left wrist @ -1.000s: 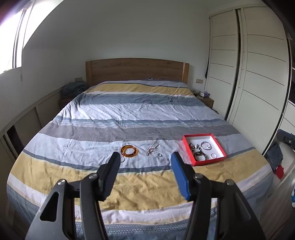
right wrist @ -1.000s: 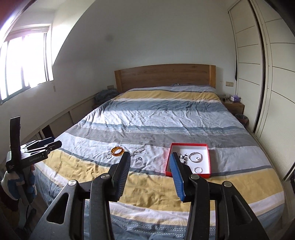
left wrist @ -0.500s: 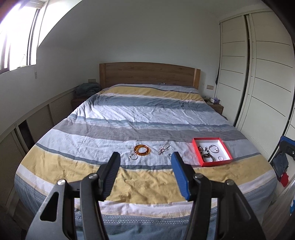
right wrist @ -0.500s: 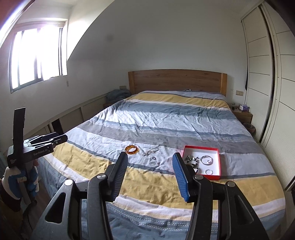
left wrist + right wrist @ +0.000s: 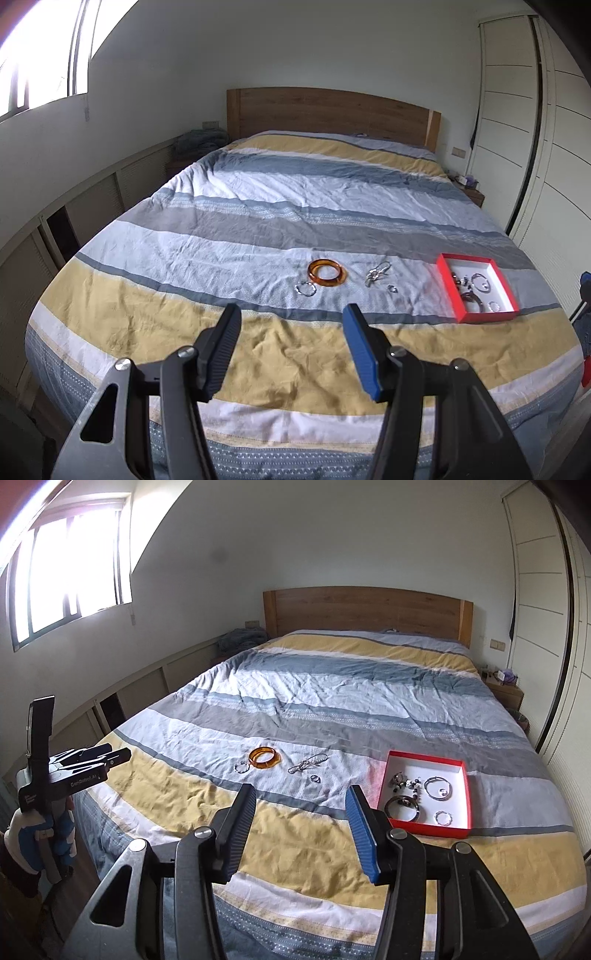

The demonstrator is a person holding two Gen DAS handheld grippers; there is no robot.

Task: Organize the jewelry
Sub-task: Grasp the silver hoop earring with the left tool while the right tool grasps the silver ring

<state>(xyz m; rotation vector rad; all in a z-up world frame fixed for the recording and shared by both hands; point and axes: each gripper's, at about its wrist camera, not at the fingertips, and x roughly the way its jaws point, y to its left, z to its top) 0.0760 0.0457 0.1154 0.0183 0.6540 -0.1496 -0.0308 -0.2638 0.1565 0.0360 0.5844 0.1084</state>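
Observation:
An amber bangle [image 5: 327, 273] [image 5: 264, 757], a small silver bracelet [image 5: 305, 288] [image 5: 241, 767], a silver chain piece [image 5: 376, 273] [image 5: 307, 763] and a small ring [image 5: 393, 288] [image 5: 315, 778] lie loose on the striped bedspread. A red tray [image 5: 450, 285] [image 5: 468, 797] to their right holds several bracelets and beads. My left gripper [image 5: 291, 326] is open and empty, short of the bangle. My right gripper [image 5: 301, 805] is open and empty, short of the ring, left of the tray. The left gripper also shows in the right wrist view [image 5: 110, 755] at the bed's left edge.
The jewelry lies near the foot of a large bed [image 5: 314, 206] with a wooden headboard [image 5: 365, 609]. White wardrobe doors [image 5: 535, 140] stand on the right, low cabinets [image 5: 92, 206] and a window [image 5: 70, 572] on the left.
Both grippers have moved in closer to the bed and tilted down, so the jewelry and tray look larger. Both jaws stay open.

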